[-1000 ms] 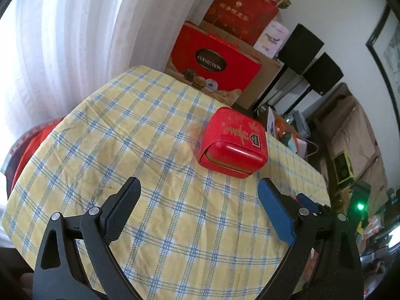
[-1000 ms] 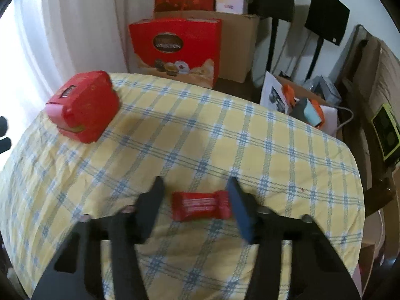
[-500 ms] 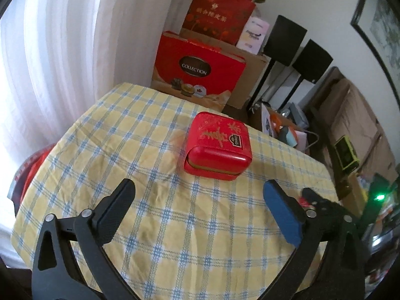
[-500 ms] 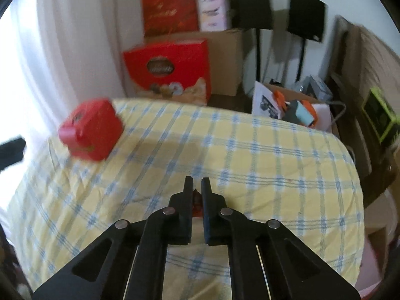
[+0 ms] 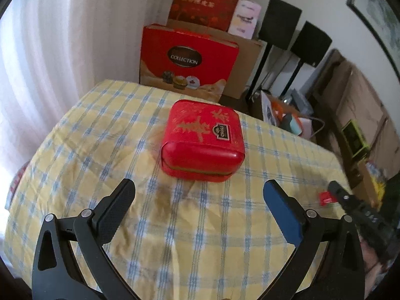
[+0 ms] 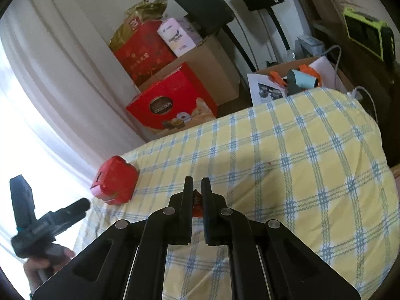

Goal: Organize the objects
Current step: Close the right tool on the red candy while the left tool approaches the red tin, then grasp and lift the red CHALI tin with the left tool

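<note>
A closed red tin [image 5: 202, 142] with gold print sits on the yellow-and-blue checked tablecloth [image 5: 105, 135]. My left gripper [image 5: 198, 195] stands wide open just in front of the tin, nothing between its fingers. My right gripper [image 6: 197, 187] is shut on a small red wrapped candy [image 6: 197, 203], held above the cloth; the candy [image 5: 326, 197] also shows at the right edge of the left wrist view. The right wrist view is rolled, with the tin [image 6: 115, 180] at its left and the left gripper [image 6: 47, 218] in a hand beside it.
Beyond the table stand a red "Collection" gift box [image 5: 187, 57], a cardboard box [image 5: 247, 67], another red box [image 5: 205, 0] and two black speakers on stands [image 5: 280, 22]. White curtains [image 5: 50, 37] hang at the left. A box of clutter [image 6: 300, 77] sits past the table's far edge.
My right gripper closed on the red candy, lifted it off the cloth and rolled. My left gripper opened a little wider and swung round to face the tin squarely.
</note>
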Tool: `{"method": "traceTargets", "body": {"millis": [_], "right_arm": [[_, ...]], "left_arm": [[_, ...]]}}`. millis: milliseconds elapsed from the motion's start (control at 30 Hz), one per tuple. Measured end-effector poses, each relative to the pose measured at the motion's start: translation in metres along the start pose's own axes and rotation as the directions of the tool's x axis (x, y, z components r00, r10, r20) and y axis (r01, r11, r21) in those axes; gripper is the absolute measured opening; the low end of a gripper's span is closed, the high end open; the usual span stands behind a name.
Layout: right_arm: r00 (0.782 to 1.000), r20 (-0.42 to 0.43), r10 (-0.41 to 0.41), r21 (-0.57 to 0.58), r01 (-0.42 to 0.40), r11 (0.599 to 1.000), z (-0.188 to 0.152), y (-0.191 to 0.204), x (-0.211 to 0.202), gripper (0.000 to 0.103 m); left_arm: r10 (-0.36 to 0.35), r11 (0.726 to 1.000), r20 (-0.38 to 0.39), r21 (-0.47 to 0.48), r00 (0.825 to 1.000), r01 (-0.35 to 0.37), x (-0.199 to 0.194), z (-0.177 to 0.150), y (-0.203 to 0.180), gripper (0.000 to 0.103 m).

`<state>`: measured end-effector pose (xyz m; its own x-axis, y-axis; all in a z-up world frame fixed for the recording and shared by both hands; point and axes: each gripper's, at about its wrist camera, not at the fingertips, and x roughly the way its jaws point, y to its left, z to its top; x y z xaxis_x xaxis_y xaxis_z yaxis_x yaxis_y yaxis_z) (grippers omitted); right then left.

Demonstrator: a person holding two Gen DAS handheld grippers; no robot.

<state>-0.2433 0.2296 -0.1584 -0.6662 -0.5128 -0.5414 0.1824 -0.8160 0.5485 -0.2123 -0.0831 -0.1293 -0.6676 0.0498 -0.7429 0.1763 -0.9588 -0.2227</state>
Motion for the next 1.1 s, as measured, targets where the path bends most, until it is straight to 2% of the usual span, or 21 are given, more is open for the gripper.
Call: {"method": "traceTargets", "body": {"millis": [133, 200, 633, 667, 700, 733, 900, 1100], "right_arm": [[1.000, -0.005, -0.002, 0.000, 0.002, 1.000, 0.000, 0.001, 0.000, 0.005], [1.000, -0.009, -0.007, -0.007, 0.007, 1.000, -0.001, 0.002, 0.001, 0.005], [1.000, -0.014, 0.006, -0.010, -0.007, 1.000, -0.001, 0.001, 0.001, 0.005], [1.000, -0.015, 0.007, -0.012, -0.007, 1.000, -0.001, 0.001, 0.001, 0.005], [1.000, -0.015, 0.006, -0.014, -0.006, 1.000, -0.001, 0.002, 0.002, 0.005], [1.000, -0.016, 0.004, -0.015, -0.005, 1.000, -0.001, 0.002, 0.002, 0.005], [1.000, -0.015, 0.003, -0.017, -0.003, 1.000, -0.001, 0.003, 0.003, 0.005], [1.000, -0.003, 0.003, -0.022, -0.004, 1.000, -0.002, 0.003, 0.000, 0.005]], "left_arm": [[0.025, 0.998, 0.019, 0.057, 0.999, -0.026, 0.016, 0.009, -0.013, 0.103], [0.007, 0.998, 0.030, 0.066, 1.000, -0.009, 0.022, 0.012, -0.016, 0.103], [0.073, 0.989, -0.004, 0.128, 0.997, -0.072, 0.068, 0.028, -0.020, 0.102], [0.068, 0.990, -0.008, 0.128, 0.998, -0.066, 0.070, 0.029, -0.020, 0.101], [0.058, 0.991, -0.017, 0.124, 0.998, -0.055, 0.072, 0.029, -0.019, 0.088], [0.068, 0.992, -0.027, 0.108, 0.997, -0.065, 0.073, 0.029, -0.016, 0.080], [0.047, 0.995, -0.047, 0.090, 0.998, -0.043, 0.070, 0.028, -0.012, 0.080], [0.044, 0.994, -0.013, 0.105, 0.999, -0.043, 0.048, 0.022, -0.017, 0.080]]}}
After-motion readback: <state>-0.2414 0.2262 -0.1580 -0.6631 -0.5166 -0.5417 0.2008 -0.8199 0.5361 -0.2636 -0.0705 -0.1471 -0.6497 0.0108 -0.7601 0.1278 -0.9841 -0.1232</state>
